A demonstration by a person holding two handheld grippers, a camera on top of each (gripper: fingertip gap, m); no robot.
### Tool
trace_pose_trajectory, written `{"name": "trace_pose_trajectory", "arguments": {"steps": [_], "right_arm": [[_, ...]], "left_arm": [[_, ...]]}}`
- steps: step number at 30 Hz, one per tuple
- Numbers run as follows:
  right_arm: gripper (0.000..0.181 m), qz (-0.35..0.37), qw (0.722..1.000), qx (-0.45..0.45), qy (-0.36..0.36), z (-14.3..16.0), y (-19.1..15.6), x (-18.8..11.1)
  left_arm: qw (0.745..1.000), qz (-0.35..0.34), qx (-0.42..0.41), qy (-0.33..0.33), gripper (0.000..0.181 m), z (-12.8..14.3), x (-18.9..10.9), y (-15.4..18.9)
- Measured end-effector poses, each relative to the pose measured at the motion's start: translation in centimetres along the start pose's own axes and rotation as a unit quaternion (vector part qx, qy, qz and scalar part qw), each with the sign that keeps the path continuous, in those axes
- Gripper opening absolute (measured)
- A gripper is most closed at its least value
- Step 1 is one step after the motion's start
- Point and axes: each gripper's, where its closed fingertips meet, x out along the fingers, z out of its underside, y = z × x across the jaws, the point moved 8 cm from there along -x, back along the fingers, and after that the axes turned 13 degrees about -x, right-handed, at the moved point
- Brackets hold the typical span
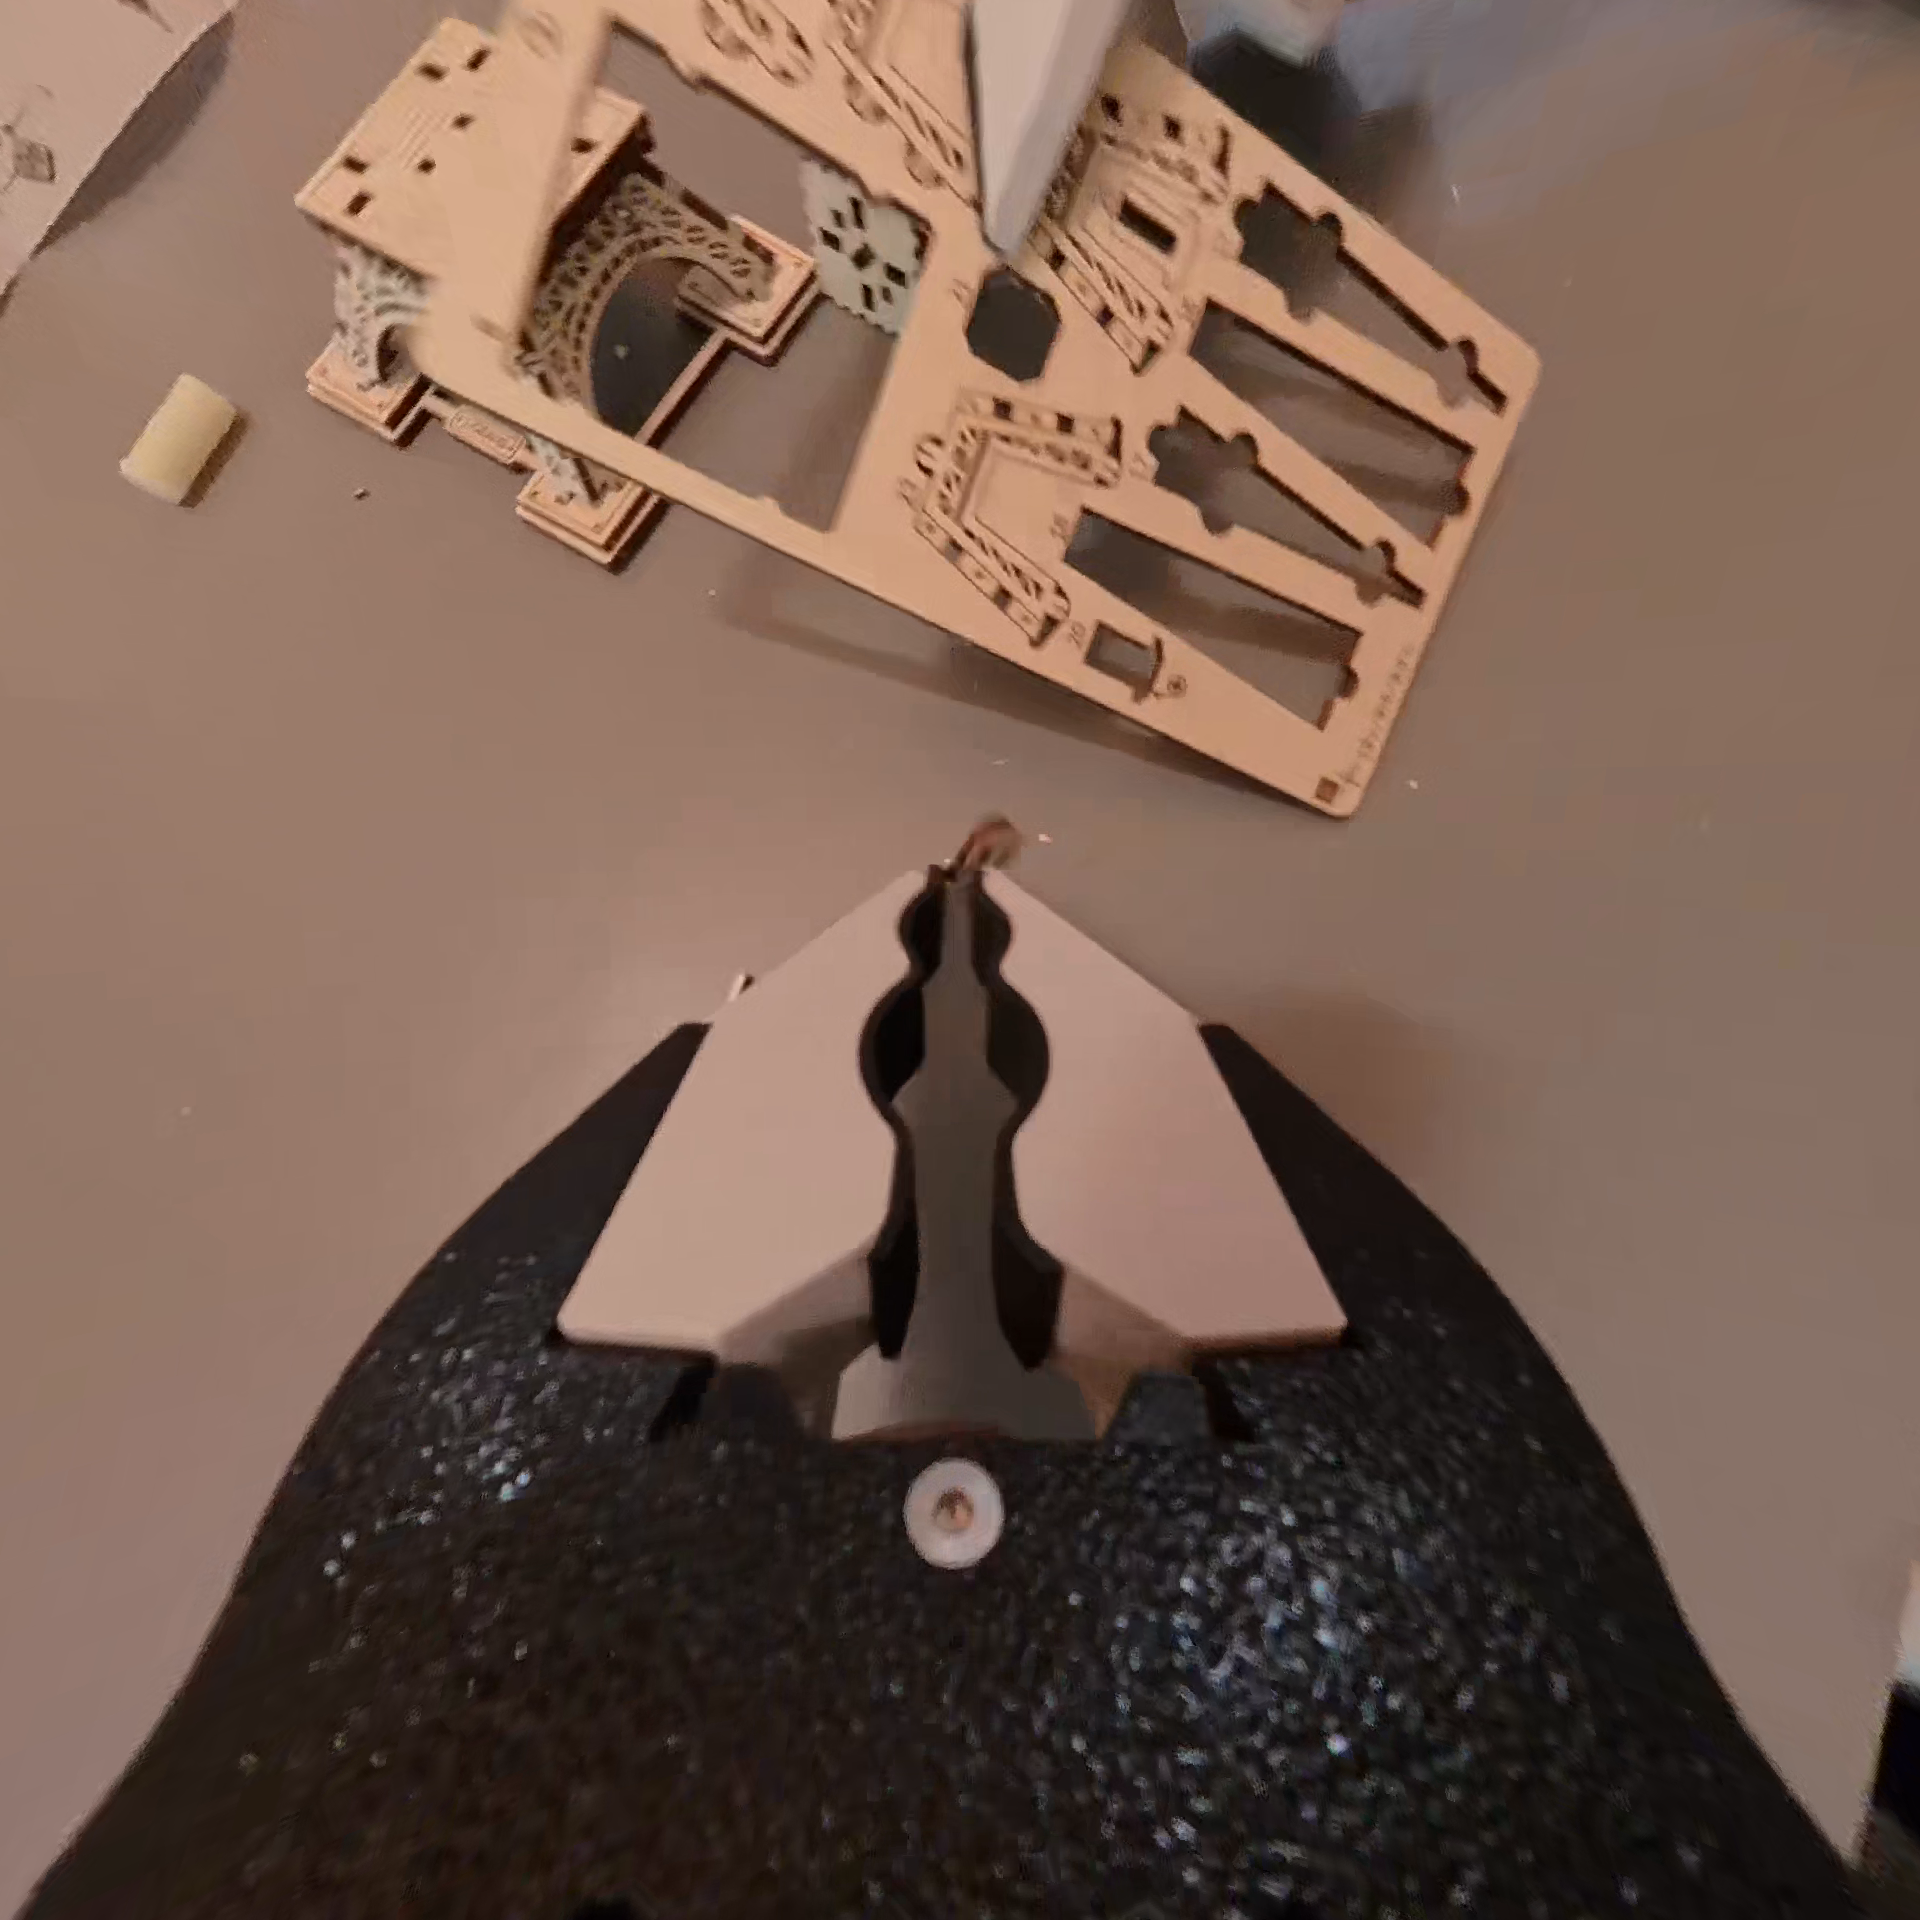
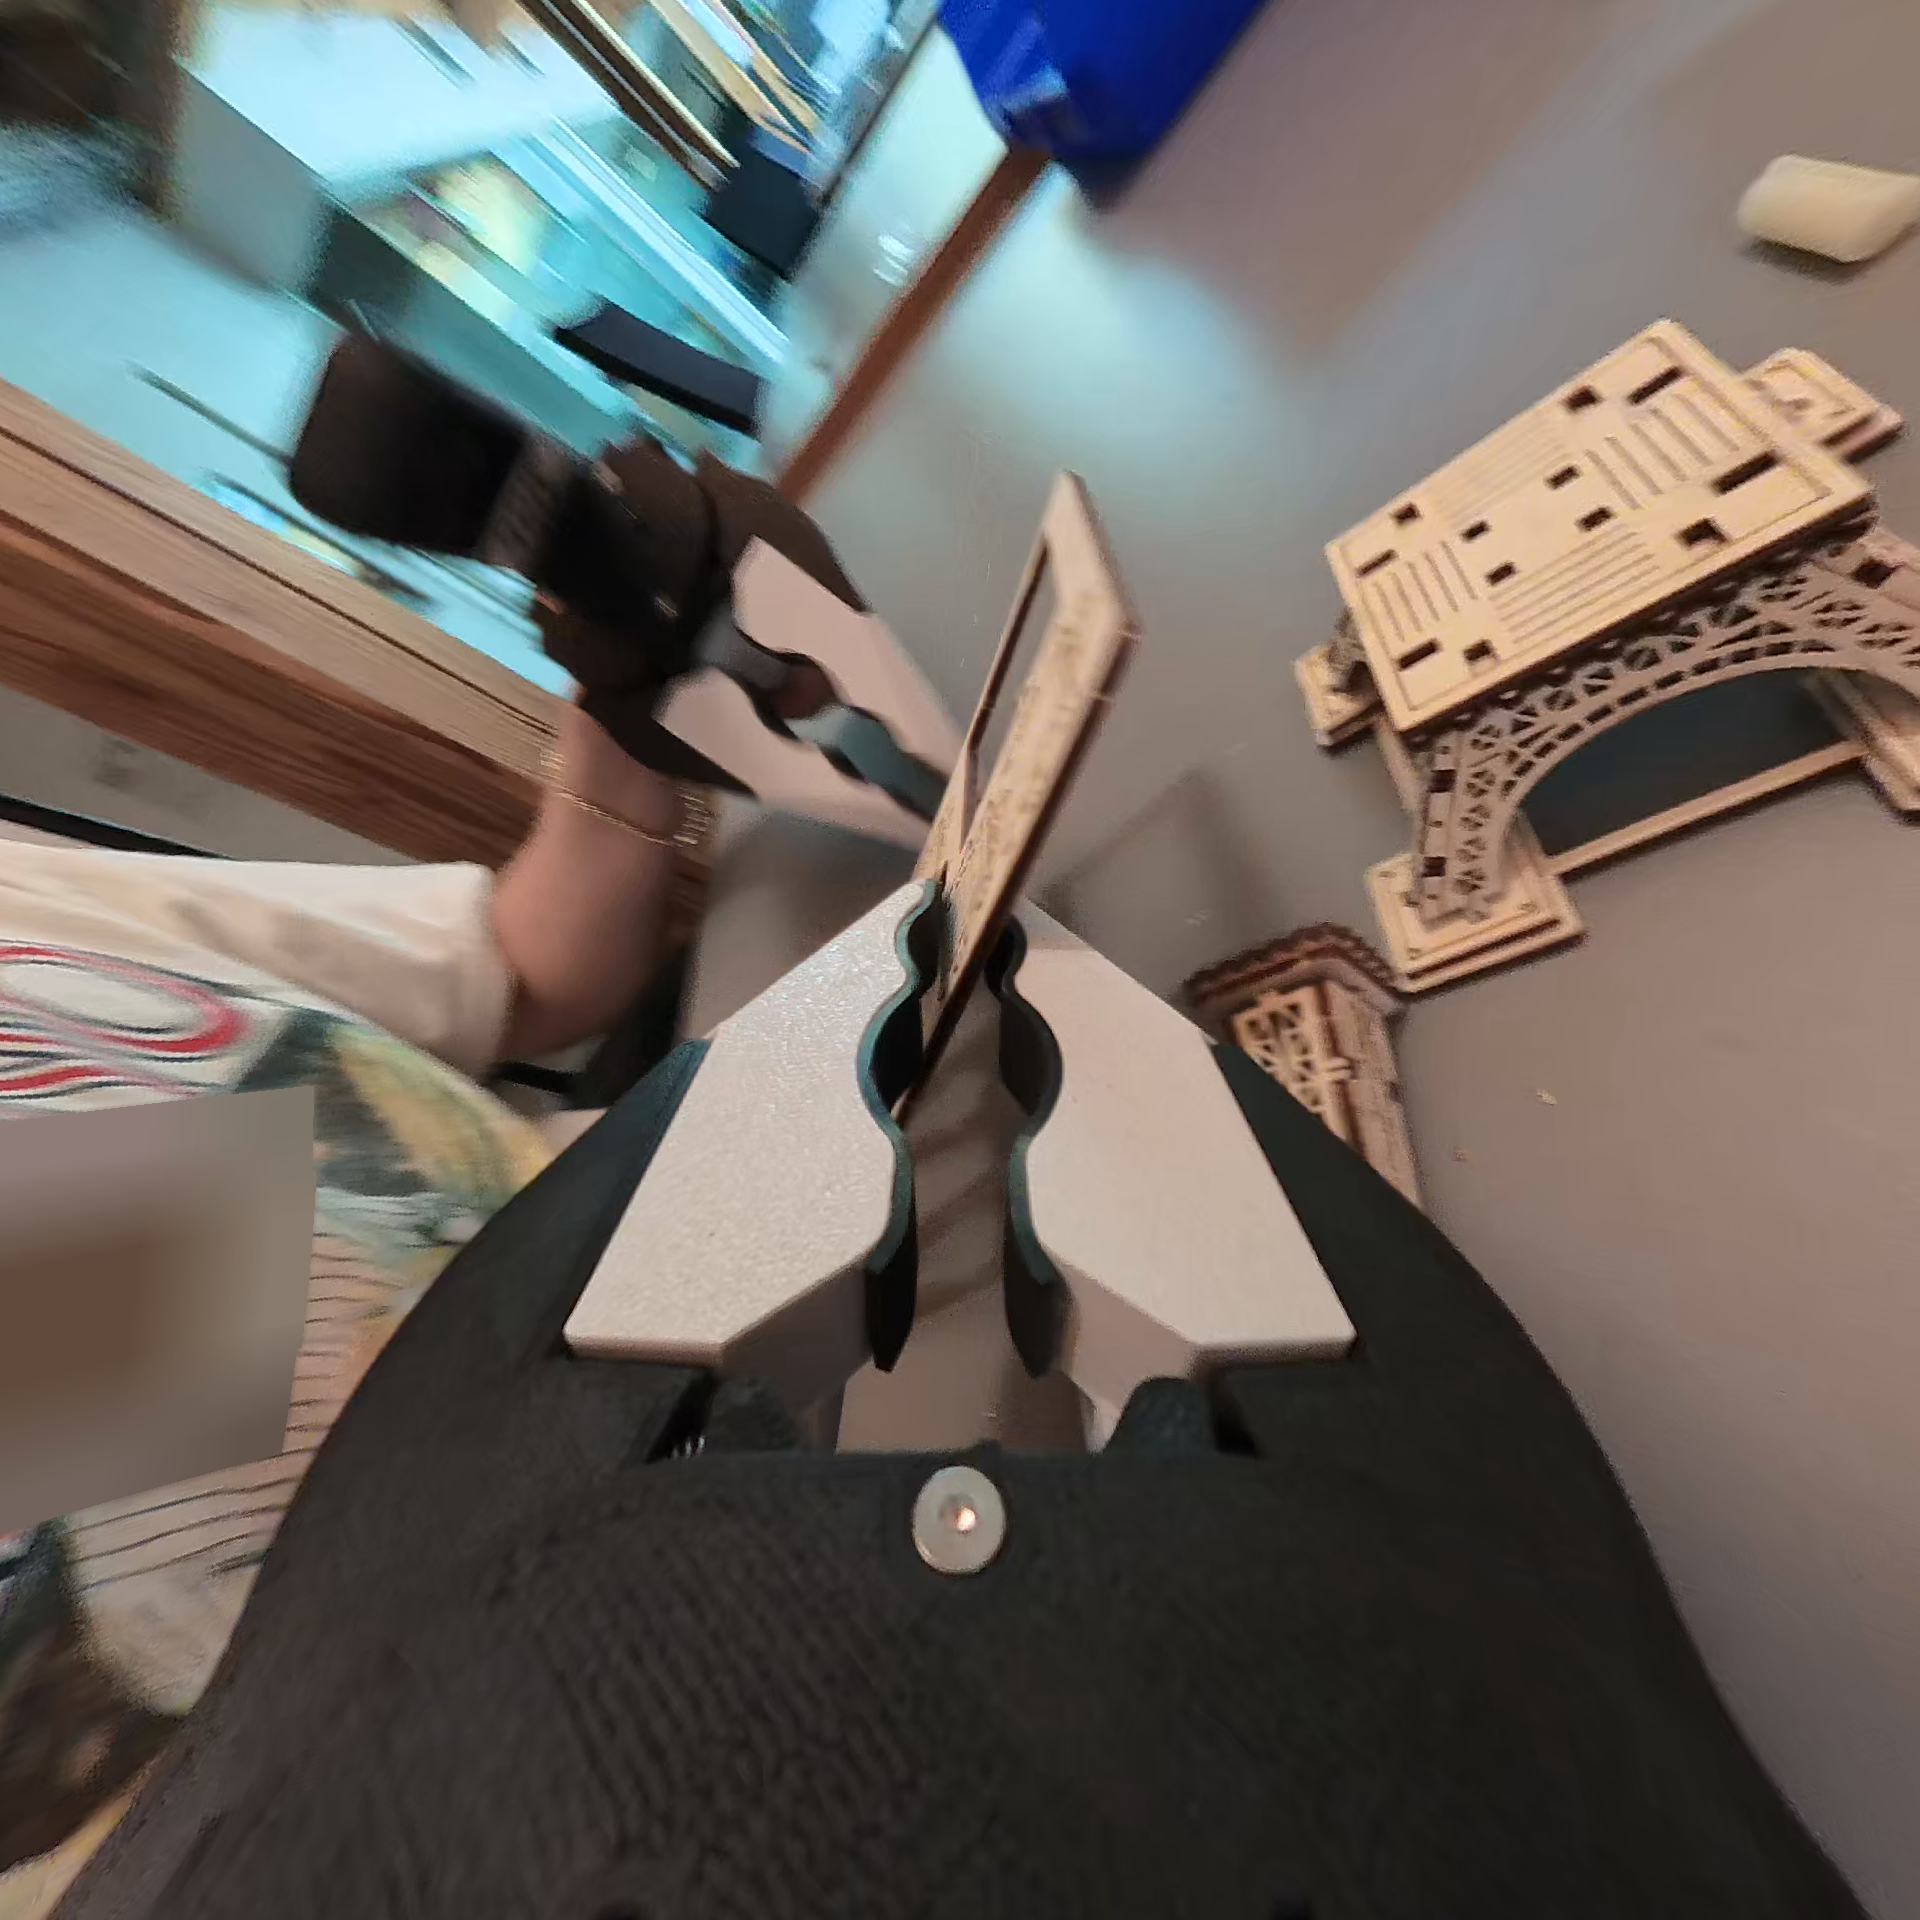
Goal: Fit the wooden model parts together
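In the left wrist view my left gripper [image 1: 961, 883] is shut, with a small brown wooden piece [image 1: 989, 840] pinched at its very tips, low over the grey table [image 1: 416, 831]. My right gripper [image 2: 961, 925] is shut on the edge of a flat wooden parts sheet [image 2: 1039, 727] and holds it tilted up. The sheet [image 1: 1247, 727] with its many cut-outs also shows in the left wrist view, with a grey finger [image 1: 1023, 125] of the right gripper above it. The left gripper [image 2: 883, 764] shows just behind the sheet in the right wrist view. The built wooden tower base [image 2: 1610, 623] stands to the right.
A second lattice tower section [image 2: 1320, 1039] lies close to my right fingers. A small cream cylinder [image 1: 179, 438] lies left of the tower base [image 1: 551, 312]. A paper sheet [image 1: 62, 135] sits at the far left. A person's arm [image 2: 582, 935] and a wooden ledge [image 2: 260, 644] are at the left. The grippers' ends are close to 10 cm from one another. It is some 15 cm from my right tips to the small cream cylinder [image 1: 179, 438]. My right wrist view [image 2: 1779, 213] looks at it from another angle.
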Motion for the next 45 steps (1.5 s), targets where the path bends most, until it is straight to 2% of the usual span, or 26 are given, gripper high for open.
{"name": "trace_pose_trajectory", "arguments": {"steps": [3,9,12,14,17,19,20,22,24,27,32,33,36,39,40,43,45], "right_arm": [[0.011,0.043,0.998,-0.034,-0.032,0.3,0.2,0.8],[0.025,0.074,0.989,-0.111,-0.068,0.0,-1.1,2.4],[0.041,0.082,0.982,-0.145,-0.087,0.1,-1.5,2.8],[0.056,0.086,0.977,-0.167,-0.096,0.2,-1.8,3.0],[0.083,0.105,0.964,-0.214,-0.118,0.2,-2.2,3.1],[0.103,0.125,0.95,-0.248,-0.143,0.4,-2.4,3.1],[0.106,0.139,0.941,-0.264,-0.16,0.5,-2.4,3.1],[0.106,0.16,0.924,-0.284,-0.202,1.1,-2.2,3.3],[0.106,0.153,0.918,-0.284,-0.23,1.7,-2.3,4.0],[0.104,0.157,0.911,-0.311,-0.221,1.3,-3.0,4.1],[0.098,0.234,0.892,-0.347,-0.172,-0.9,-2.7,2.8],[0.095,0.252,0.884,-0.364,-0.148,-1.3,-2.7,2.6],[0.072,0.297,0.864,-0.406,-0.028,-3.1,-3.0,1.5],[0.062,0.293,0.863,-0.41,0.041,-3.3,-3.1,1.0],[0.057,0.298,0.854,-0.424,0.057,-3.3,-3.2,0.8],[0.058,0.326,0.807,-0.484,0.086,-3.0,-3.4,0.7],[0.059,0.353,0.759,-0.545,0.059,-2.5,-3.5,1.0]], "left_arm": [[0.993,0.045,-0.105,0.033,0.001,0.0,-0.7,-0.7],[0.944,0.146,-0.271,0.117,0.0,0.4,-3.3,-2.2],[0.908,0.213,-0.328,0.153,0.0,0.5,-4.1,-2.5],[0.896,0.232,-0.342,0.163,0.0,0.6,-4.2,-2.6],[0.89,0.241,-0.349,0.169,0.0,0.6,-4.0,-2.6],[0.902,0.217,-0.34,0.154,0.0,0.7,-3.5,-2.6],[0.91,0.202,-0.332,0.144,0.0,0.7,-3.3,-2.6],[0.927,0.174,-0.309,0.123,0.0,0.5,-2.8,-2.6],[0.939,0.151,-0.29,0.108,0.0,0.1,-2.4,-2.8],[0.949,0.138,-0.263,0.11,0.0,-0.9,-2.3,-3.3],[0.948,0.135,-0.246,0.152,0.0,-2.5,-2.5,-5.2],[0.947,0.134,-0.244,0.162,0.0,-2.9,-2.5,-5.6],[0.94,0.155,-0.214,0.215,0.001,-4.1,-2.8,-5.7],[0.939,0.15,-0.174,0.258,0.0,-4.7,-2.9,-5.1],[0.94,0.142,-0.171,0.258,0.0,-4.6,-2.7,-5.1],[0.938,0.151,-0.172,0.261,0.0,-4.7,-2.3,-5.0],[0.929,0.173,-0.184,0.271,0.0,-4.9,-2.0,-5.0]]}}
